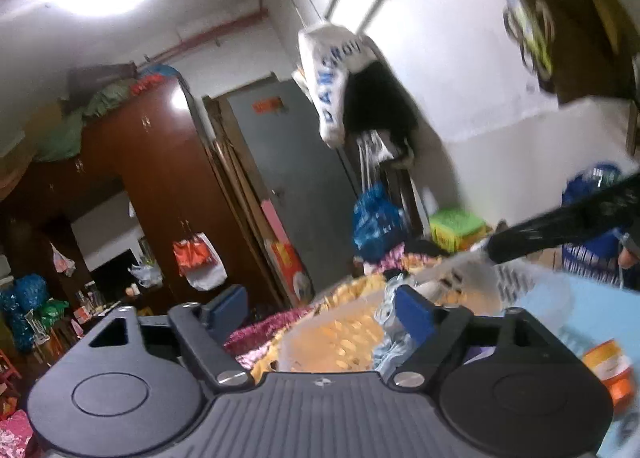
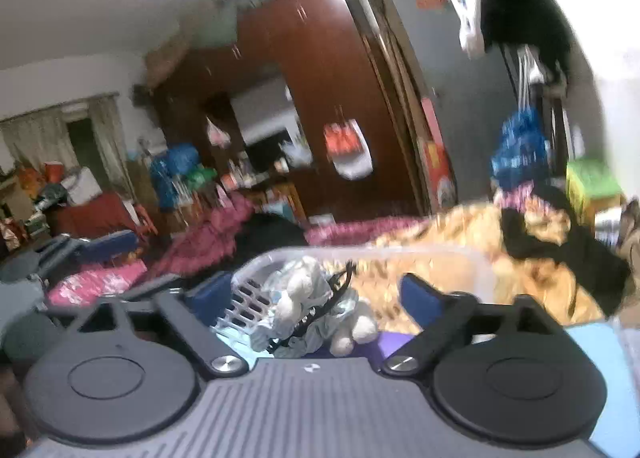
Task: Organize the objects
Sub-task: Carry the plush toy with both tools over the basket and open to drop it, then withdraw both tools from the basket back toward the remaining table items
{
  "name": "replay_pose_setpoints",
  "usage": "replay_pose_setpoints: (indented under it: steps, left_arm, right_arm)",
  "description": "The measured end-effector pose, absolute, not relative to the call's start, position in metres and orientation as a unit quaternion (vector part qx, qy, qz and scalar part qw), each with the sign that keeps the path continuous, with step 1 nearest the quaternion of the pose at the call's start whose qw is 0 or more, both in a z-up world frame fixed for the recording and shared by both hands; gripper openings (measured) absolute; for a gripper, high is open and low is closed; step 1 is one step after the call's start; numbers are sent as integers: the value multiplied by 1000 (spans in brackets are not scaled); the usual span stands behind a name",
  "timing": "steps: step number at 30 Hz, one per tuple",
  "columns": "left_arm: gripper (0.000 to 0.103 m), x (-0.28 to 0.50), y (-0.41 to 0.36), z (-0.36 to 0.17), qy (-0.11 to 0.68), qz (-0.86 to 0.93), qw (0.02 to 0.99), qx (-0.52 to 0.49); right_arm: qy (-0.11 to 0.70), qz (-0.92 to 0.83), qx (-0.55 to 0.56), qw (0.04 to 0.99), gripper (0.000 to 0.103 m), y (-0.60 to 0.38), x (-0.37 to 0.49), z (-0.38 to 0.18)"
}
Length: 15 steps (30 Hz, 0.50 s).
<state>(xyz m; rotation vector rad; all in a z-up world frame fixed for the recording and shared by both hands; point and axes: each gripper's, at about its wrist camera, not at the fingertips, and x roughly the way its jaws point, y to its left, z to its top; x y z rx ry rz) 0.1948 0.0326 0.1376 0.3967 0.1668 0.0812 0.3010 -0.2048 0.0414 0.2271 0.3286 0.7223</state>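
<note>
A clear plastic basket (image 2: 472,262) lies just ahead of my right gripper (image 2: 316,294), which is open with nothing between its blue pads. In the basket sit a small white plush toy in pale blue cloth (image 2: 304,298) and a black wire-like item (image 2: 340,282). In the left wrist view my left gripper (image 1: 320,306) is open and empty, tilted up toward the room. The basket (image 1: 516,278) shows blurred beyond its right finger, with a black handle-like object (image 1: 560,226) above it. An orange and white container (image 1: 608,370) stands on the light blue surface (image 1: 600,310).
A yellow patterned blanket (image 2: 460,230) and pink bedding (image 2: 208,242) cover the bed ahead. Dark wooden wardrobes (image 2: 320,70), a grey door (image 1: 296,178), hanging bags (image 1: 340,78), a green box (image 1: 456,228) and blue bags (image 1: 376,218) crowd the room behind.
</note>
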Motion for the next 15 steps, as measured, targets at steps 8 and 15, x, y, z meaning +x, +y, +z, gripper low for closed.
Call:
replay_pose_setpoints:
  steps: [8, 15]
  left_arm:
    - [87, 109, 26, 138, 126, 45, 959, 249]
    - [87, 60, 47, 78, 157, 34, 967, 196]
  right_arm:
    - [123, 360, 83, 921, 103, -256, 215, 13]
    - [139, 361, 142, 911, 103, -276, 207, -30]
